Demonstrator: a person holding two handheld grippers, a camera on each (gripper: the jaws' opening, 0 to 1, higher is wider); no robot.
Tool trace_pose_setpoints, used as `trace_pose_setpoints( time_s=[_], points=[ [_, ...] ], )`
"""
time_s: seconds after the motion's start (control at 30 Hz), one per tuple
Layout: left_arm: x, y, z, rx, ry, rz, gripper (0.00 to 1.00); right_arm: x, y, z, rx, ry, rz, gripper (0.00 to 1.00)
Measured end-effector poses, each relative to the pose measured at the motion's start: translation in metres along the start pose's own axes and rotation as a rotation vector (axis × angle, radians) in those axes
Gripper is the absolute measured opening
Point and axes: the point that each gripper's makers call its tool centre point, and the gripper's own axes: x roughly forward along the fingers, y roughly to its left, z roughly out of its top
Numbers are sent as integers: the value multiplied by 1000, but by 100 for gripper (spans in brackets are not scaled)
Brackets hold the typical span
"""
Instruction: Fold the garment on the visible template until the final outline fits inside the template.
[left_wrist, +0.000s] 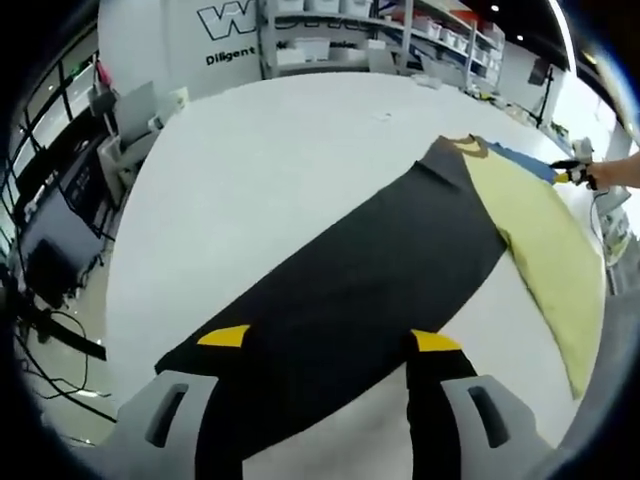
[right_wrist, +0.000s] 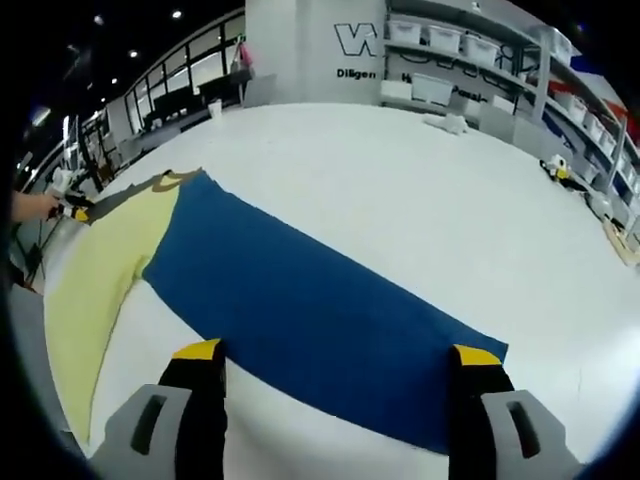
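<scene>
**Both claws spread wide above the cloth panels**

The left claw (left_wrist: 330, 340) hangs with its yellow-tipped jaws far apart, pinching nothing. In the left gripper view its tips frame the near end of a long black panel (left_wrist: 370, 270) that lies flat on the white table (left_wrist: 250, 170) and runs away toward the far edge. Whether the tips touch the cloth I cannot tell. Just beside the black panel, touching it along one long side, lies a pale yellow garment (left_wrist: 545, 250).

The right claw (right_wrist: 337, 353) is likewise wide open and holds nothing. In the right gripper view its two tips sit at the near edge of a long blue panel (right_wrist: 300, 300) spread flat on the table (right_wrist: 420, 180). The yellow garment (right_wrist: 100, 270) lies against the blue panel's long side, reaching toward the table's edge.

At the far end of the cloths, a person's hand (right_wrist: 30, 205) shows with a small yellow-and-black tool.
</scene>
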Motion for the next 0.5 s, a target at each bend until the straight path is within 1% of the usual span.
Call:
trace_pose_setpoints(
  time_s=[0.07, 0.1, 0.17, 0.2, 0.23, 0.27, 0.3, 0.33, 0.37, 0.4, 0.43, 0.47, 0.5],
  points=[
    [-6, -5, 6, 11, -20, 0, 66, -6, -2, -5, 9, 4, -3, 85],
    [-8, -9, 10, 11, -34, -3, 66, -9, 0, -4, 7, -4, -1, 85],
    [-14, -21, 19, 8, -69, -15, 65, -15, 13, 4, 5, -49, 25, 85],
    [-18, -32, 24, 11, -90, -29, 66, -18, 29, 8, -28, -75, 61, 85],
    [-19, -42, 27, 21, -103, -42, 66, -20, 39, 8, -61, -70, 77, 85],
    [-22, -56, 29, 36, -110, -63, 66, -22, 55, 11, -95, -91, 104, 85],
    [-23, -63, 31, 45, -120, -70, 66, -23, 65, 13, -94, -108, 122, 84],
    [-25, -77, 34, 49, -134, -90, 66, -24, 81, 17, -90, -135, 148, 85],
    [-26, -87, 36, 50, -141, -104, 66, -25, 94, 18, -91, -147, 172, 86],
    [-26, -90, 36, 51, -143, -108, 66, -26, 109, 18, -108, -152, 197, 86],
    [-27, -103, 37, 57, -151, -125, 66, -26, 120, 20, -125, -166, 218, 86],
    [-28, -116, 38, 63, -159, -148, 66, -26, 130, 20, -139, -166, 232, 86],
    [-29, -125, 38, 71, -160, -164, 66, -26, 147, 20, -160, -168, 267, 86]
  ],
)
